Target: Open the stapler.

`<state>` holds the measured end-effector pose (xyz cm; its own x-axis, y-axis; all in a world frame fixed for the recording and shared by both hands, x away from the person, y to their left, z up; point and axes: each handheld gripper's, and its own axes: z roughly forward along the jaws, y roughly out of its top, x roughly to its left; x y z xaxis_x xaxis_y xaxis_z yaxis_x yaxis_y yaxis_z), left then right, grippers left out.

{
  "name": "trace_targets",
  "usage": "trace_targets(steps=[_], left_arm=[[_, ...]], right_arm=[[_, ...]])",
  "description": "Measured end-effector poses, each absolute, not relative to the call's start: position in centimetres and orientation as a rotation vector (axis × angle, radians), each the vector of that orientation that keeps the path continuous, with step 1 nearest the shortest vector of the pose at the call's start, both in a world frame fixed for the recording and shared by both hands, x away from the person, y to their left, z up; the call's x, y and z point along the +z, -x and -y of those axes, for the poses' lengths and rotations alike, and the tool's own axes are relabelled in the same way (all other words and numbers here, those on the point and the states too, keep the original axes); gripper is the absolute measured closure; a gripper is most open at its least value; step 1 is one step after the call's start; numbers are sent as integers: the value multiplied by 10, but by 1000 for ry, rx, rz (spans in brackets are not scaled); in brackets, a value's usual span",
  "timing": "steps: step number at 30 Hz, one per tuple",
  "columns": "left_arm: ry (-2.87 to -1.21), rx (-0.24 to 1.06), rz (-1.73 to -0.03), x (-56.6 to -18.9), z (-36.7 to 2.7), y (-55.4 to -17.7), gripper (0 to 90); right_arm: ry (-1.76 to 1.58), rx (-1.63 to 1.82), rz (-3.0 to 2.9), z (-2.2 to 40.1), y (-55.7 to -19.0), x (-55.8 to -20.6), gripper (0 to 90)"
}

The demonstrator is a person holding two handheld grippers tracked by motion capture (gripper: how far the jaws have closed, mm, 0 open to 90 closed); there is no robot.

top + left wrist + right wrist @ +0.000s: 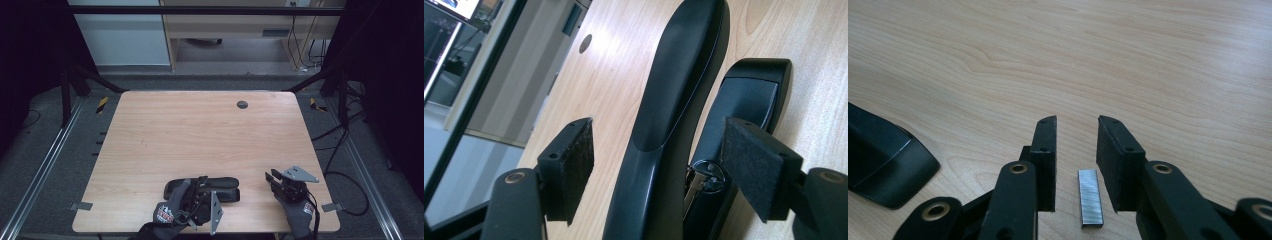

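- Black stapler (205, 189) at near table (200, 130) edge, opened, straddled by left gripper (659, 165), pads clear: could slide when clamped.
- Staples (1090, 198) flat between right gripper (1075, 165), unclenched: thin strip, easily skidding or snapping if pinched askew.

1. The high view looks forward and down from above the table (200, 135).
2. The left gripper view sits close over the black stapler (674, 100).
3. The right gripper view skims low, sharing the stapler's (883, 160) end.
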<state>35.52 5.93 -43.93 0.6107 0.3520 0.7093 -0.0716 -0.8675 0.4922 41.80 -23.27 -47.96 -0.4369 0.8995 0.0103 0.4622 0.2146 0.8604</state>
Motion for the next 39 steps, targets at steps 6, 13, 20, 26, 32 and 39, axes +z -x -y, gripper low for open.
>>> trace_targets(steps=[6,13,20,26,32,39], left_arm=[[-2349,1218,-217,-442,-56,-353,301],[-2362,1277,-172,-446,-49,-351,299],[-2378,1330,-130,-451,-42,-350,298],[-2379,1353,-117,-454,-37,-351,298],[-2386,1367,-117,-456,-34,-354,298],[-2388,1405,-94,-460,-27,-354,300]], right_arm=[[-1250,1142,-1991,233,-418,-480,701],[-1251,1143,-1992,233,-418,-480,701],[-1252,1148,-1992,233,-418,-480,708],[-1252,1146,-1999,232,-417,-480,720],[-1250,1148,-1999,232,-417,-480,730],[-1251,1149,-2002,231,-417,-480,736]])
